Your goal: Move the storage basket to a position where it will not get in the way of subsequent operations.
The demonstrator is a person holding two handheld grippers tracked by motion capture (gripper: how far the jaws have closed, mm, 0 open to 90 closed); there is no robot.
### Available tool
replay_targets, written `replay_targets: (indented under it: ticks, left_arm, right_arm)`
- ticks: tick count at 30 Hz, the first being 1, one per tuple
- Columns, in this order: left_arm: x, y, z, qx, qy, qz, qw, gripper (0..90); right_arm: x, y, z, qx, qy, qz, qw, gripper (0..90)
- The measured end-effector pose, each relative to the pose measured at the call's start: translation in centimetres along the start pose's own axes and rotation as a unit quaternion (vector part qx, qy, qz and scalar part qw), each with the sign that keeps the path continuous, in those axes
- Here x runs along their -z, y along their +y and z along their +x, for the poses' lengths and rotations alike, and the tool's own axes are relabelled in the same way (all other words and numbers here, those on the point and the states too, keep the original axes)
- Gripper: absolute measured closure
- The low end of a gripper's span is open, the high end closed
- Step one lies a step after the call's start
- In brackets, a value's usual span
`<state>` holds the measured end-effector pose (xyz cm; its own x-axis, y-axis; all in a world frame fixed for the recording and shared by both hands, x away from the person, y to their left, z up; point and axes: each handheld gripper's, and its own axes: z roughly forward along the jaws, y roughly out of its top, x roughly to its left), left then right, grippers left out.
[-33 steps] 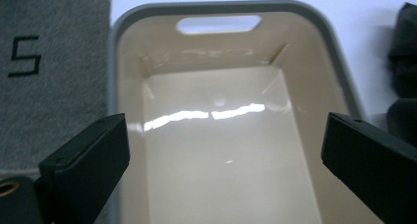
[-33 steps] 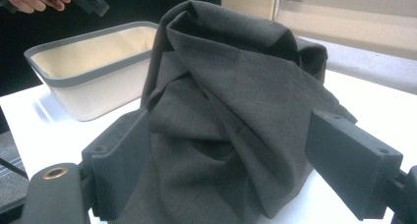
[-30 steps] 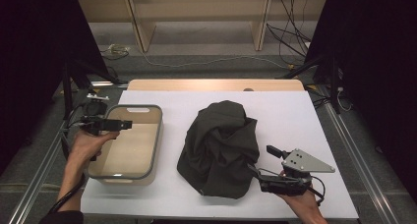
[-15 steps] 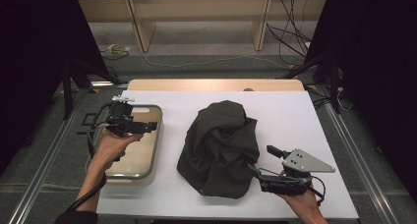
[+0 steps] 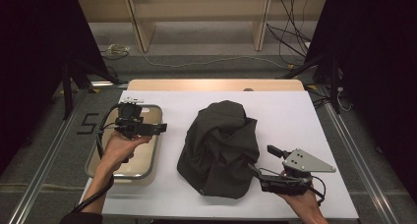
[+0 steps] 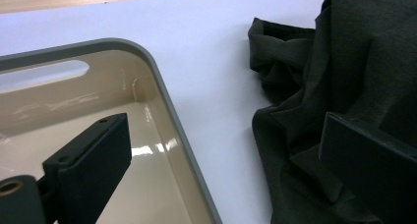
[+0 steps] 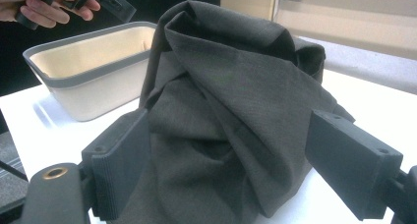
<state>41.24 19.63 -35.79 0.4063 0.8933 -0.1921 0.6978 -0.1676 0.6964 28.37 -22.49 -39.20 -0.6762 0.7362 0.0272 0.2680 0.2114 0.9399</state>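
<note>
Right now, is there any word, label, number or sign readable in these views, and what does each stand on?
"5": a dark mark on the grey floor left of the table, in the high view.
Nothing readable on the beige bin, the dark cloth, or either gripper.

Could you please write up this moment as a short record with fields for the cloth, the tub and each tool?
cloth: dark garment heaped at the middle of the white table
tub: beige tub with grey rim, left of the garment, nothing seen inside
left tool: left tool open, above the tub's right rim, pointed at the garment
right tool: right tool open, at the garment's near right edge
</note>
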Motion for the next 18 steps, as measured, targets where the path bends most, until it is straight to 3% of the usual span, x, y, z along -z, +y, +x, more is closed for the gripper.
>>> replay_targets:
  ticks: [13, 18]
  left_arm:
    - [-0.1, -0.1, -2.2, -0.022, -0.015, -0.001, 0.9996, 4.1]
    - [-0.3, -0.2, -2.8, -0.021, -0.022, -0.007, 0.9995, 3.0]
  right_arm:
    - [0.0, 0.0, 0.0, 0.001, -0.001, -0.001, 1.0, 18.0]
    - [0.0, 0.0, 0.0, 0.001, -0.001, -0.001, 1.0, 18.1]
